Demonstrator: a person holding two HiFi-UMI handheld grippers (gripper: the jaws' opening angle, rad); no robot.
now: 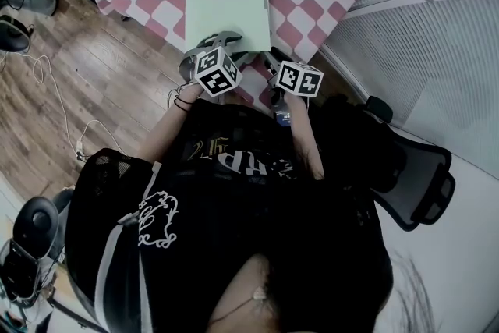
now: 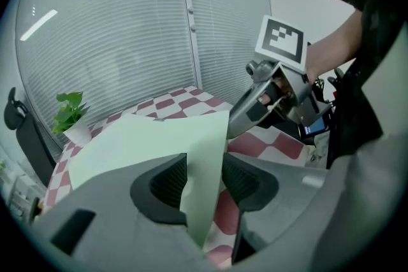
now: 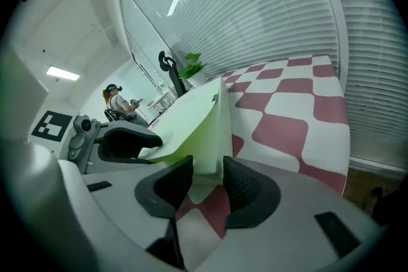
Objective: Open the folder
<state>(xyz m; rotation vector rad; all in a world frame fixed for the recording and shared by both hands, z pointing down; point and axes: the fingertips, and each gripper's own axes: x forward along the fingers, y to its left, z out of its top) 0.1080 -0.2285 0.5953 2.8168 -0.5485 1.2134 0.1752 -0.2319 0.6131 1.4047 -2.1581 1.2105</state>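
Observation:
A pale green folder [image 1: 226, 0] lies on the pink-and-white checked table [image 1: 308, 23], its near edge by the table's front. My left gripper [image 1: 221, 39] is at the folder's near left corner. In the left gripper view the lifted cover [image 2: 204, 156] runs up between the jaws [image 2: 204, 178]; it lies against the left pad, and a strip of table shows beside the right pad. My right gripper [image 1: 273, 60] is at the near right corner. Its pads [image 3: 207, 181] sit against both sides of the folder's thick edge [image 3: 207, 150]. Each gripper also shows in the other's view [image 2: 271, 95] [image 3: 121, 140].
A small potted plant [image 2: 70, 114] stands at the table's far end. Window blinds [image 1: 421, 43] run along the right. A black office chair [image 1: 417, 175] is behind me on the right. Cables [image 1: 47, 82] lie on the wooden floor at the left. A person [image 3: 118, 102] sits far off.

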